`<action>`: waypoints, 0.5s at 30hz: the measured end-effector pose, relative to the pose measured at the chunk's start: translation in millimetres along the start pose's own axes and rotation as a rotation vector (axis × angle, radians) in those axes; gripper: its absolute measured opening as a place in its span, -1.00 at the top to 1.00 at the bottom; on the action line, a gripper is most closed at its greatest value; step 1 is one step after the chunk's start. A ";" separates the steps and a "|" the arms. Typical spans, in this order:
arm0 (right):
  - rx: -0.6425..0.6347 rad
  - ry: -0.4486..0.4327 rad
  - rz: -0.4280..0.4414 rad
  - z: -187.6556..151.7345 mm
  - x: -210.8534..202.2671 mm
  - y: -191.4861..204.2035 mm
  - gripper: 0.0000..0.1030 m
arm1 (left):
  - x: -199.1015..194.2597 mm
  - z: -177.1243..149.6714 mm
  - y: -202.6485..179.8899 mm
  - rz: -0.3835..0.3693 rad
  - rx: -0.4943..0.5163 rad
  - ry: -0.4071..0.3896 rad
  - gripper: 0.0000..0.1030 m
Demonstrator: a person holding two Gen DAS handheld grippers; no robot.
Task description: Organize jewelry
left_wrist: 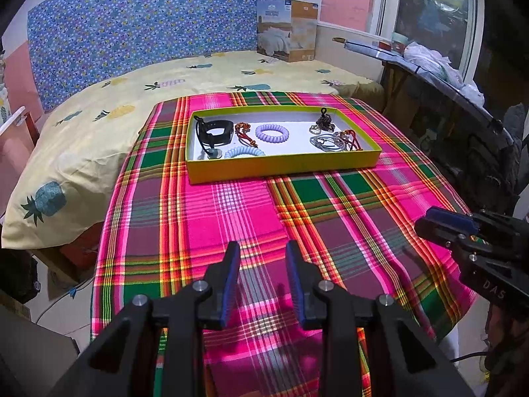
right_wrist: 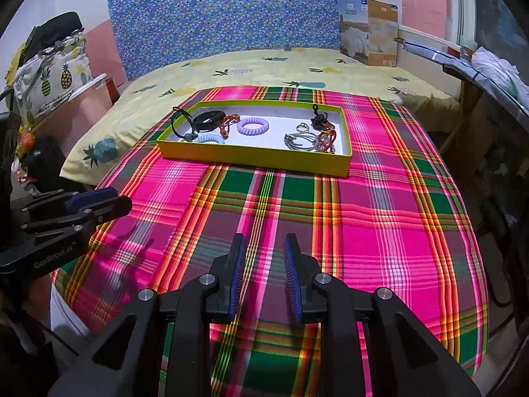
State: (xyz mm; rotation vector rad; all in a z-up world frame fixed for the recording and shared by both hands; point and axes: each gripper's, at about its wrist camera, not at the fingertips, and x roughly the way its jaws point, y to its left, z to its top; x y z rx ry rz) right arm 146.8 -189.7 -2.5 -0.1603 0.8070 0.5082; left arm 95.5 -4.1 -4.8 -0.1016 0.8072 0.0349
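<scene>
A yellow-green tray point(left_wrist: 284, 165) point(right_wrist: 254, 160) with a white floor lies at the far side of the plaid cloth. Its left part holds a black band point(left_wrist: 215, 130) point(right_wrist: 206, 119), a purple coil hair tie point(left_wrist: 272, 131) point(right_wrist: 252, 126), a pale blue coil tie point(left_wrist: 244, 152) point(right_wrist: 208, 139) and a red cord bracelet point(left_wrist: 243, 130). Its right part holds a dark beaded charm point(left_wrist: 325, 120) point(right_wrist: 319, 119), silver hoops point(left_wrist: 325, 142) point(right_wrist: 301, 140) and another red cord piece point(left_wrist: 350, 137). My left gripper point(left_wrist: 263, 248) point(right_wrist: 109, 198) and right gripper point(right_wrist: 264, 241) point(left_wrist: 429, 218) hover open over the near cloth, nothing between their fingers.
The pink, green and orange plaid cloth point(left_wrist: 330, 215) covers a table that butts against a bed with a pineapple sheet point(left_wrist: 99, 115). A bedding box point(left_wrist: 287, 29) stands at the bed's far end. A cluttered shelf point(left_wrist: 429, 66) runs along the right, under a window.
</scene>
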 end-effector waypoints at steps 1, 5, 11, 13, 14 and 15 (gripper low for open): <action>-0.001 0.000 0.000 0.1 -0.2 -0.1 0.53 | -0.4 -0.2 0.3 0.001 -0.003 0.000 0.43; 0.000 0.000 0.000 -0.7 0.0 0.3 0.53 | -0.9 -0.9 1.7 -0.006 -0.013 0.003 0.43; -0.001 0.000 0.001 -1.8 0.0 1.1 0.53 | 1.4 -1.2 2.7 -0.016 -0.021 0.011 0.43; -0.002 0.000 0.001 -2.2 -0.2 1.2 0.53 | 1.7 -1.2 3.0 -0.015 -0.021 0.013 0.43; -0.001 0.000 0.000 -2.2 -0.3 1.3 0.53 | 1.7 -1.2 2.9 -0.015 -0.020 0.013 0.43; -0.001 0.000 0.000 -2.2 -0.3 1.3 0.53 | 1.8 -1.3 3.0 -0.014 -0.020 0.013 0.43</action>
